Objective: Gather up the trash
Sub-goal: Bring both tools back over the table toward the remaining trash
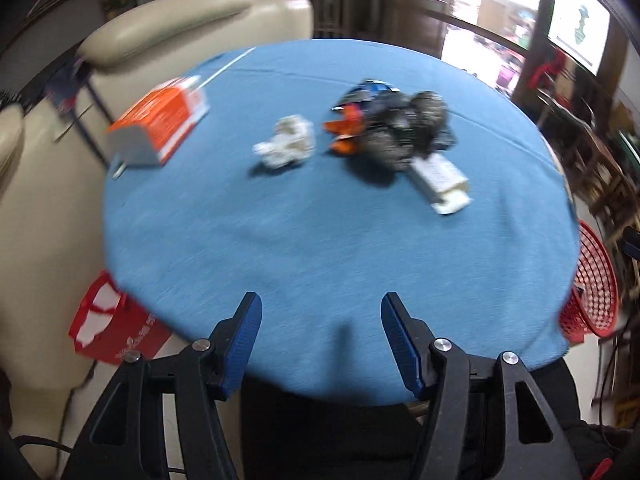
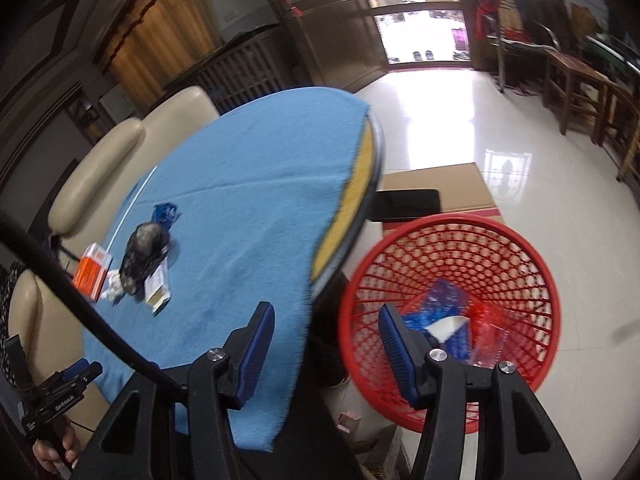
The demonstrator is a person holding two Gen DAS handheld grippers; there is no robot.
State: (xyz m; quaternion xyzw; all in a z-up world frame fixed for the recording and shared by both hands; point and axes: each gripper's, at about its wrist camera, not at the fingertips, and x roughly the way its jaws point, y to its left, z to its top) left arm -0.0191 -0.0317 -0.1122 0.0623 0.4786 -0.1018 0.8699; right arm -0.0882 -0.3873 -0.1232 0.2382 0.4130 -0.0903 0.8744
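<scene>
So the trash is all sitting well ahead of the left gripper's fingers [image 1: 248, 328] on the blue cloth: an orange and white carton [image 1: 160, 124] lying on its side off to the left, a crumpled white paper wad [image 1: 286, 142] straight ahead, and a scrunched black bag with blue and orange wrappers [image 1: 394, 124] touching a small white box [image 1: 440, 182] ahead to the right. The red mesh basket [image 2: 532, 264] stands on the floor just past the right gripper's right finger [image 2: 394, 340], and it's already got blue wrappers [image 2: 440, 300] and some clear plastic [image 2: 492, 336] down in the bottom.
</scene>
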